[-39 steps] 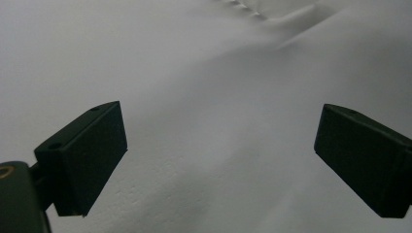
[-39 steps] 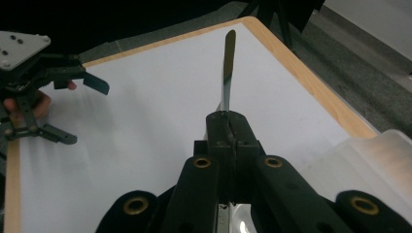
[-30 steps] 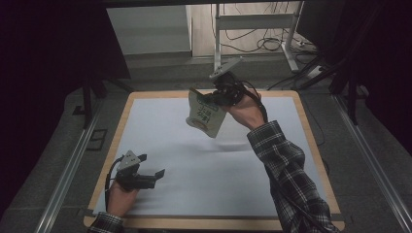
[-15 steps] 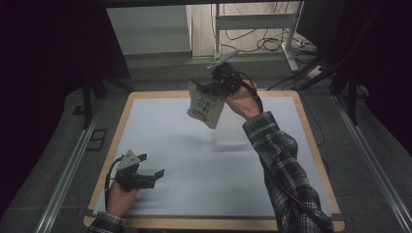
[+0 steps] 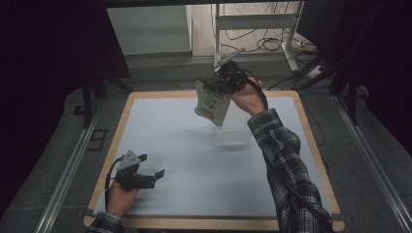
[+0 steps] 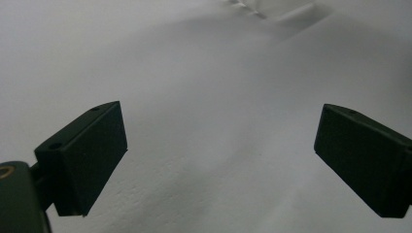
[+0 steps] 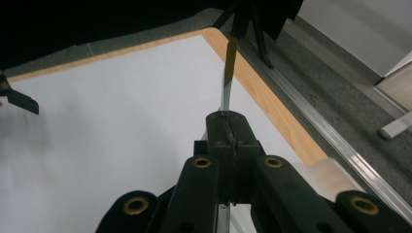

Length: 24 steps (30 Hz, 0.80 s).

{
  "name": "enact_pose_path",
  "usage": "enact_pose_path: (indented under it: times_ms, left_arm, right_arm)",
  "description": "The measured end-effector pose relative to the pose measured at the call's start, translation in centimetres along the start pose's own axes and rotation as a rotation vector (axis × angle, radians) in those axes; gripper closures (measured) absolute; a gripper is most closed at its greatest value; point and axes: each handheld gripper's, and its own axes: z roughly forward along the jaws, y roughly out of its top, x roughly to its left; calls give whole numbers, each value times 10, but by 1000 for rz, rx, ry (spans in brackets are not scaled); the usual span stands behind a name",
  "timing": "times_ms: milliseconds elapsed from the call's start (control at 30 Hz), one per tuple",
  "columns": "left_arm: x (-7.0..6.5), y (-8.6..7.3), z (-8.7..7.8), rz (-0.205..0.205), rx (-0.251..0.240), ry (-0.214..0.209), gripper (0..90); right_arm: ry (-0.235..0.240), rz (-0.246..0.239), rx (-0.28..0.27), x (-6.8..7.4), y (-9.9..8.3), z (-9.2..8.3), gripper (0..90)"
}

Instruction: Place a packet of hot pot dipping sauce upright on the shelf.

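A: Nearest, at the table's [image 5: 311, 145] near left corner: what is the left gripper [image 5: 151, 175] doing?

B: It lies low over the white sheet [image 5: 184, 160], jaws spread wide with nothing between them, as the left gripper view confirms [image 6: 218, 160]. It appears parked in reserve, ready to assist once the load is brought down.

A: And farther off, toward the far right?

B: The right gripper [image 5: 218, 83] is raised above the table's far edge. Its jaws are pressed together on the top edge of a flat snack pouch [image 5: 212, 103], which hangs below them, clear of the sheet. In the right gripper view the pouch [image 7: 228, 73] is seen edge-on, a thin strip rising from the closed jaws [image 7: 227, 127].

A: Why grip it there?

B: Probably because the sealed top rim is thin and stiff, so a narrow pinch holds firmly while the body dangles freely for carrying.

A: Beyond the table?

B: A metal frame [image 5: 252, 22] and loose cables [image 5: 265, 43] on the floor.
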Motion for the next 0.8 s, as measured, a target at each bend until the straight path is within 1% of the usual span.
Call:
enact_pose_path:
  times_ms: [133,233,500,667,700,800]
  left_arm:
    - [-1,0,1,7,10,1,47]
    - [-1,0,2,9,12,2,46]
    - [-2,0,2,12,18,6,46]
    - [-2,0,3,16,24,8,45]
    - [-3,0,3,18,26,8,45]
    - [-3,0,3,16,25,9,45]
  right_arm:
    - [5,11,20,-4,-8,-3,894]
    - [15,25,15,-7,-13,-7,894]
    - [16,36,44,-11,-24,-19,893]
    - [20,58,51,-15,-33,-26,893]
    - [19,69,56,-15,-34,-28,893]
    - [21,76,61,-17,-40,-31,893]
